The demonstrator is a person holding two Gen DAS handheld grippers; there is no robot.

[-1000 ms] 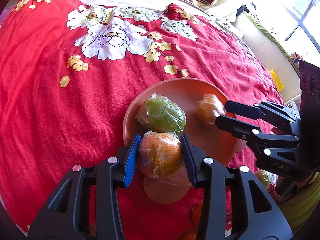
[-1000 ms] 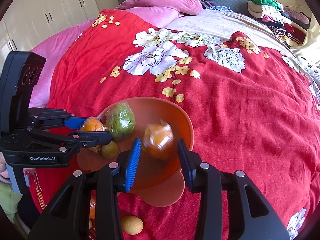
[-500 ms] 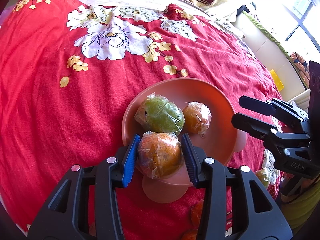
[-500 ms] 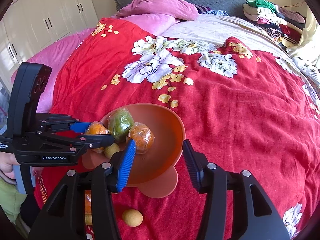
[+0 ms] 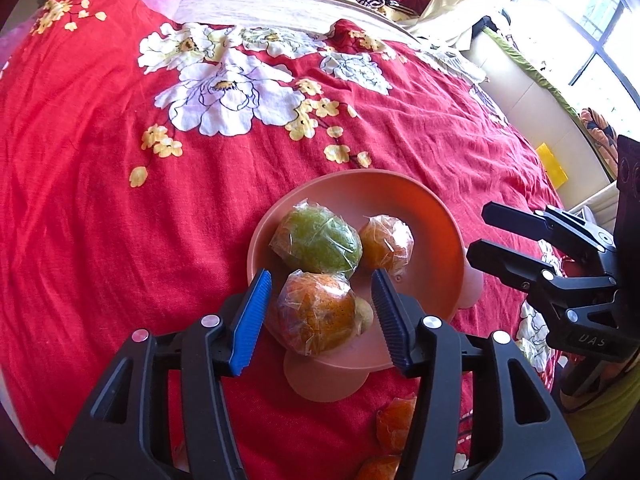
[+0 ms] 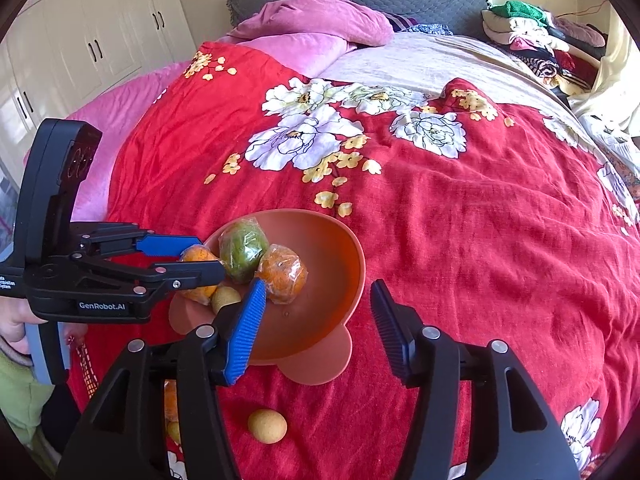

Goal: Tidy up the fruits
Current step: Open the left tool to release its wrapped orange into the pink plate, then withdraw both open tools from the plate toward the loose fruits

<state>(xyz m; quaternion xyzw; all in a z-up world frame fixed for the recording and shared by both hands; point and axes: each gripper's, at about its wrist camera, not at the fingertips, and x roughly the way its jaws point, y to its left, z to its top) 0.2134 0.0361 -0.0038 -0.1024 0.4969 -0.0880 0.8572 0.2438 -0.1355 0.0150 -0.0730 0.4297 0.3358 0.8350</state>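
An orange-pink bowl (image 5: 432,216) sits on the red floral bedspread. In it lie a wrapped green fruit (image 5: 316,240), a small wrapped orange (image 5: 387,242), a large wrapped orange (image 5: 316,314) and a small yellow-green fruit (image 5: 364,314). My left gripper (image 5: 320,320) is open, its blue pads apart on either side of the large wrapped orange at the bowl's near rim. My right gripper (image 6: 316,326) is open and empty, held back over the bowl's (image 6: 340,264) near edge; it also shows at the right of the left wrist view (image 5: 480,232).
A loose yellow round fruit (image 6: 267,426) lies on the bedspread in front of the bowl. More wrapped oranges (image 5: 394,420) lie near the bed's front edge. Pink pillows (image 6: 316,26) and piled clothes (image 6: 532,36) are at the far end.
My left gripper has opened and let go of the large wrapped orange, which now rests in the bowl. My right gripper released the small orange earlier and has drawn back.
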